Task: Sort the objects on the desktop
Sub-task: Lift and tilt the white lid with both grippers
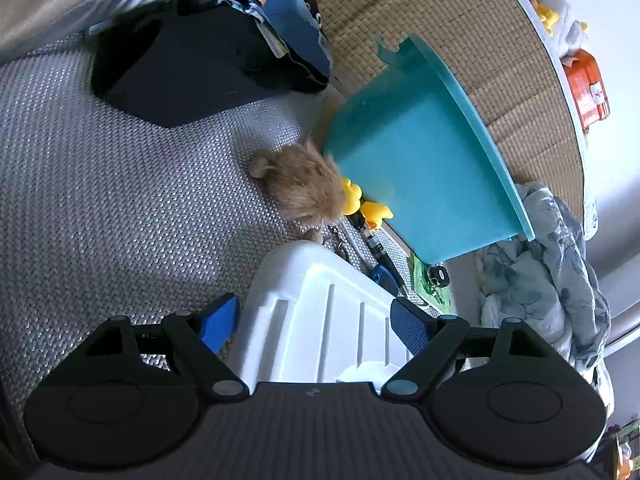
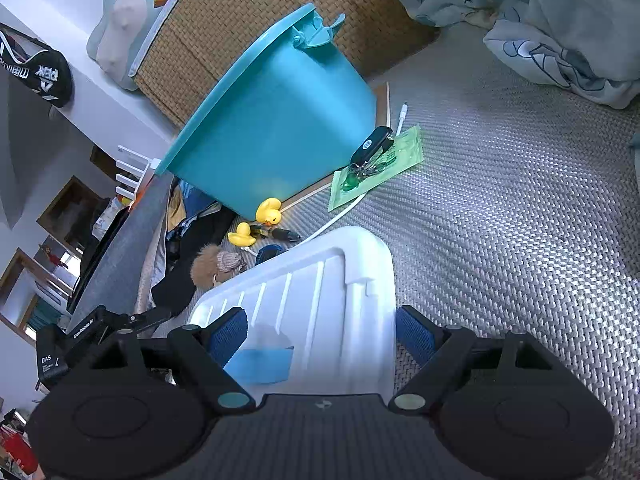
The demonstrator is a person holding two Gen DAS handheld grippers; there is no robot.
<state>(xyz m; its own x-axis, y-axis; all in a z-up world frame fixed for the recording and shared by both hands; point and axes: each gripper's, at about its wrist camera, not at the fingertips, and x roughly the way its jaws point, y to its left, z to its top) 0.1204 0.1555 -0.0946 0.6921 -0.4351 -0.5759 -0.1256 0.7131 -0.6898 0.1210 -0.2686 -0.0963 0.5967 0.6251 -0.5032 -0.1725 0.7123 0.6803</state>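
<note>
A white ribbed bin (image 1: 320, 320) (image 2: 320, 300) stands on the silver woven mat, right under both grippers. My left gripper (image 1: 316, 324) is open over its rim. My right gripper (image 2: 322, 334) is open, one finger over the bin and one outside it; a blue card (image 2: 260, 364) lies in the bin. Beyond it lie two yellow rubber ducks (image 2: 268, 210) (image 2: 240, 234) (image 1: 352, 198), a brown plush toy (image 1: 304, 184) (image 2: 216, 264), a black pen-like tool (image 2: 276, 233), a black car key (image 2: 372, 144) on a green packet (image 2: 376, 164), and a white cable (image 2: 340, 216).
A teal plastic tub (image 1: 420, 152) (image 2: 272, 132) stands behind the small objects, against a woven rattan wall (image 1: 460, 20) (image 2: 240, 20). A black bag (image 1: 192, 64) lies at the left. A crumpled blue-white cloth (image 1: 540, 272) (image 2: 540, 12) lies at the right.
</note>
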